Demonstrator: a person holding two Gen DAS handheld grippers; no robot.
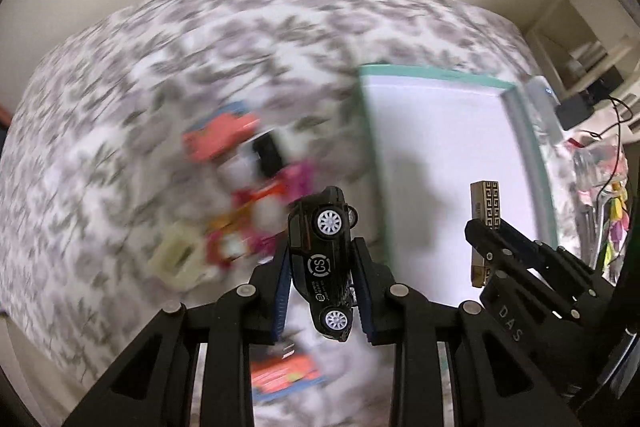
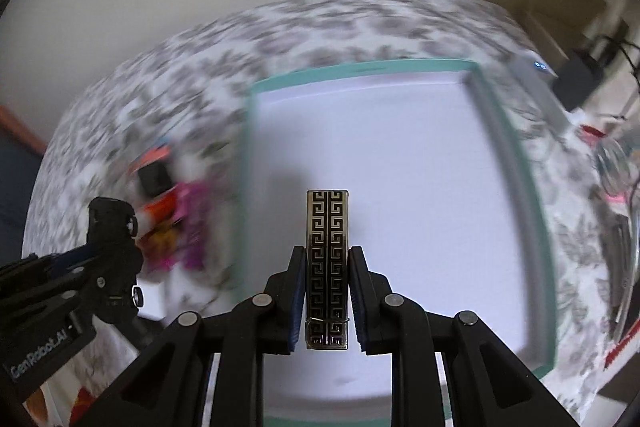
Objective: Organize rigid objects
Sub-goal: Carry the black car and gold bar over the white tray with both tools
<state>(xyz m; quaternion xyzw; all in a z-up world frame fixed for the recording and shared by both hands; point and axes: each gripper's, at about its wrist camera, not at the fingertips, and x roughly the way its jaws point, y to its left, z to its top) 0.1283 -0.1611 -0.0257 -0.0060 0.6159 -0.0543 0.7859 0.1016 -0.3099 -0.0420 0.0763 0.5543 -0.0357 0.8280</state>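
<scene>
1. A shallow rectangular box with a teal rim (image 2: 508, 163) and a plain white floor lies on a bed covered in white cloth with a grey leaf print (image 1: 120, 75). No object shows on the part of its floor that is visible; only soft shadows fall across it.
2. The left gripper (image 1: 320, 287) pinches a small black toy car with white wheels and a white "CS" roundel on its door (image 1: 320, 259). The car hangs nose-down between the blue pads, clear of the bedcover, just beside the box's left wall and outside it.
3. The right gripper (image 2: 327, 291) is pressed onto a slim rectangular metal lighter with a black and gold Greek-key pattern (image 2: 327, 259). The lighter stands on end between the pads, held above the white floor of the box without touching it.
4. In the left wrist view the right gripper (image 1: 486, 239) and the lighter (image 1: 485, 205) show over the box's right half.
5. Outside the box, to its left on the bedcover, lies a blurred heap of small things (image 1: 248, 195): pink, orange, red and magenta pieces, a black block and a cream-coloured piece. The blur hides what they are.
6. A blurred orange and blue flat item (image 1: 286, 373) lies on the bedcover below the left gripper.
</scene>
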